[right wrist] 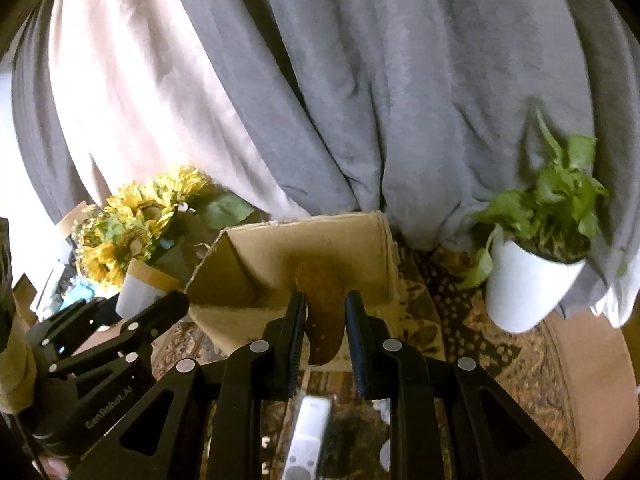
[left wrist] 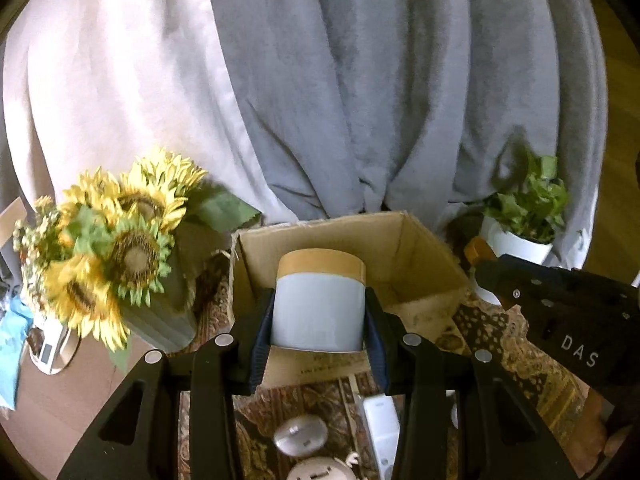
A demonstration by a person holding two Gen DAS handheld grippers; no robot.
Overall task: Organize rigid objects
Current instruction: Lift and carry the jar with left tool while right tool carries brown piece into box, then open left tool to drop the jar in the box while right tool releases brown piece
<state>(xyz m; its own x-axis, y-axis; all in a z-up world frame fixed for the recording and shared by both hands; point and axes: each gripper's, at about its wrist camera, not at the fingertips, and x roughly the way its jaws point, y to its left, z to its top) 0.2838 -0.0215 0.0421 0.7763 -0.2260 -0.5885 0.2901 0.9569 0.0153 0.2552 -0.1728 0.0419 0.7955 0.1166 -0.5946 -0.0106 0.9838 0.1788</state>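
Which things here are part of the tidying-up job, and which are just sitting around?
Part of the job:
- white jar with tan lid, held in the left tongs
- flat brown cork piece, held in the right tongs
- open cardboard box

Just sitting around:
- sunflowers
- potted green plant
- grey curtain
- white remote

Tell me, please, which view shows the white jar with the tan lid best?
The left wrist view: the jar sits centred, clamped between the left gripper. In the right wrist view, only a white sliver beside the cardboard box shows.
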